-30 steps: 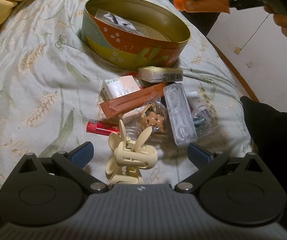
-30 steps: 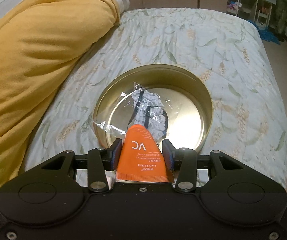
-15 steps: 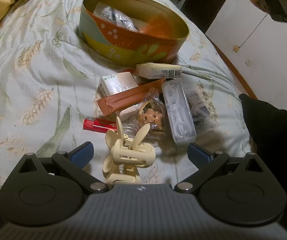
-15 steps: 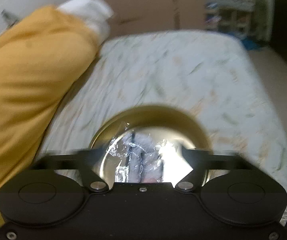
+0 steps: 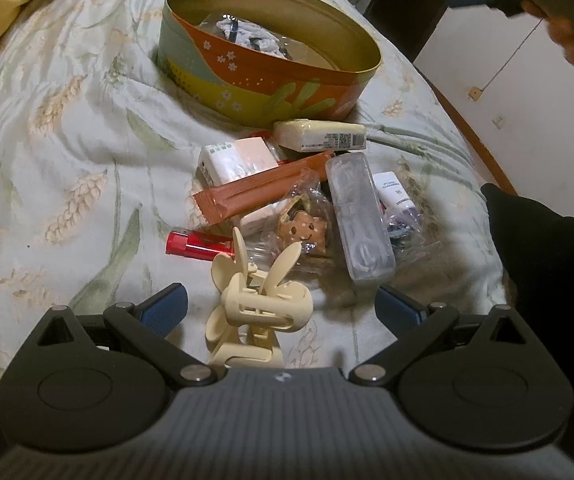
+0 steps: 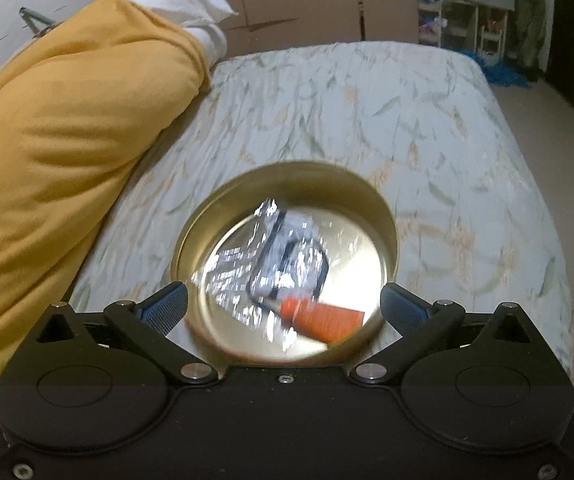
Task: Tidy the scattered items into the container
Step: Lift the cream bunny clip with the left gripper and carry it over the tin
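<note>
A round tin with a gold inside and an orange and green wall stands on the bed. An orange tube lies on its gold floor beside a clear bag of grey items. My right gripper hangs open above the tin's near rim, nothing between its pads. My left gripper is open low over the bed, a cream hair claw standing between its fingers without touching them. Beyond it lie a red tube, an orange sachet, a clear case and small boxes.
A yellow blanket is piled along the bed's left side, with a white pillow behind it. The bed edge and floor run on the right in the left wrist view. A dark sleeve sits at the right. Shelves stand beyond the bed.
My right gripper let go of the orange tube, which dropped into the tin, and its jaws opened wide as it drew back. The left gripper stayed put.
</note>
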`<state>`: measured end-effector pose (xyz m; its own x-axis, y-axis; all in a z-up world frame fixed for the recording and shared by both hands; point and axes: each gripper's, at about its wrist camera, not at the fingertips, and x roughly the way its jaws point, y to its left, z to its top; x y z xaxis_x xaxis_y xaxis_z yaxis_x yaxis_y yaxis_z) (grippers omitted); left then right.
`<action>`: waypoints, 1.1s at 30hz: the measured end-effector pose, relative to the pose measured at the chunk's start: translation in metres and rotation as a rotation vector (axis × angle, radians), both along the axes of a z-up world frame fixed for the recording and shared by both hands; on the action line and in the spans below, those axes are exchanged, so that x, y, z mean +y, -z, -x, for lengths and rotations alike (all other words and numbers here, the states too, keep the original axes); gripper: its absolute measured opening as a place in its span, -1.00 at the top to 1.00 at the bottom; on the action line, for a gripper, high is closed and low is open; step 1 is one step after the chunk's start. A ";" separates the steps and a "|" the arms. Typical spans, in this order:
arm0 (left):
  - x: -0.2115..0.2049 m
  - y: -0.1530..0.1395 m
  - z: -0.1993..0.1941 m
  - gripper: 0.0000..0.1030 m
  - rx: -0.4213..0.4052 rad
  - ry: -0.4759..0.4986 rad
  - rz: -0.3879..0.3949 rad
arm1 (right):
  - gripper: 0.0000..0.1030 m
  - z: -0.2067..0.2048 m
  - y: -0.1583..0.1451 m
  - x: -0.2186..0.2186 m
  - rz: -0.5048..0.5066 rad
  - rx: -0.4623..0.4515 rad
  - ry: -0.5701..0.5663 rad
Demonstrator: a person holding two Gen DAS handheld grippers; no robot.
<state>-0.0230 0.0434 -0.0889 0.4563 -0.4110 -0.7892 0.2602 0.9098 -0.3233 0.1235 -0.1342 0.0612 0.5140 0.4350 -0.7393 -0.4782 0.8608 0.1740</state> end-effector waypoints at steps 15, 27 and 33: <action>-0.006 0.006 0.000 -0.30 0.029 0.007 -0.032 | -1.00 0.070 0.027 -0.061 -0.003 0.034 0.013; 0.001 0.004 0.001 0.27 0.029 -0.067 -0.041 | -1.00 0.097 0.070 -0.095 0.002 0.108 0.056; 0.008 -0.001 0.002 0.32 0.023 -0.092 -0.005 | -1.00 0.103 0.085 -0.104 0.028 0.107 0.066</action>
